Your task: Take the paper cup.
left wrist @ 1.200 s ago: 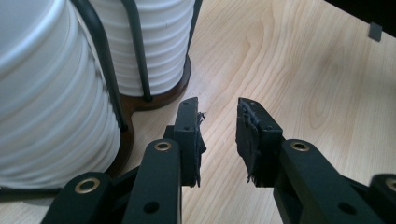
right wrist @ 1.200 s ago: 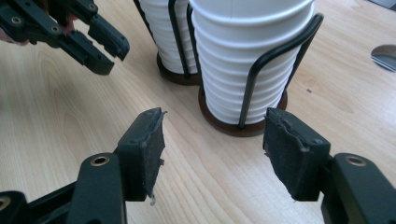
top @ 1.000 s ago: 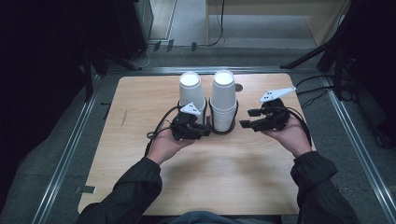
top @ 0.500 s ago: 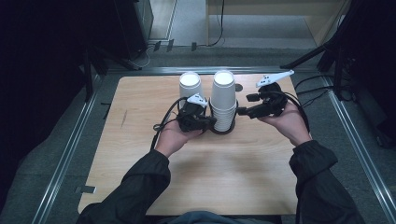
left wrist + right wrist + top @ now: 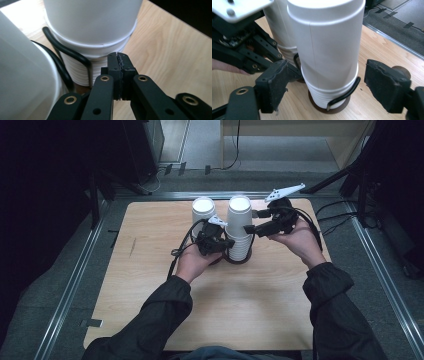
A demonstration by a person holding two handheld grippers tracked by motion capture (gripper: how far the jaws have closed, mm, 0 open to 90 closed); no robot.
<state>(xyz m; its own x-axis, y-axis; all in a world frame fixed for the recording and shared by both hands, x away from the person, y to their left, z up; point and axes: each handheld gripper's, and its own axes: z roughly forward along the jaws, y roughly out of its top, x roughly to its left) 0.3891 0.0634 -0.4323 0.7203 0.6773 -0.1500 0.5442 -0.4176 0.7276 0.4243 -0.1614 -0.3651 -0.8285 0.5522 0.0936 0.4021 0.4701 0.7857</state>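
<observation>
Wooden table (image 5: 150, 285) carried two stacks of white paper cups, standing upright side by side near its far middle. The taller cup stack (image 5: 239, 227) sat in a black wire holder (image 5: 344, 96) on a round dark base (image 5: 329, 110); the second cup stack (image 5: 203, 212) stood just left of it in the high view, touching or nearly so.

Left gripper (image 5: 212, 240): jaws fully closed, pads pressed flat together with nothing between them, as the left gripper view showed plainly (image 5: 119, 75). Its tip sat low against the ribbed rims at the foot of the taller stack, right beside a wire loop of the holder; contact could not be told for certain.

Right gripper (image 5: 260, 227): jaws had just been opening and stood wide, one pad (image 5: 274, 85) on each side of the taller stack's lower part, both clear of the cup wall. The stack stood between them, not gripped.

Writing: none readable. Cups were plain white, with no print or logo in view; the grey plate (image 5: 284, 193) on the right gripper was bare; the gripper bodies showed brass rivets but no legible marking
</observation>
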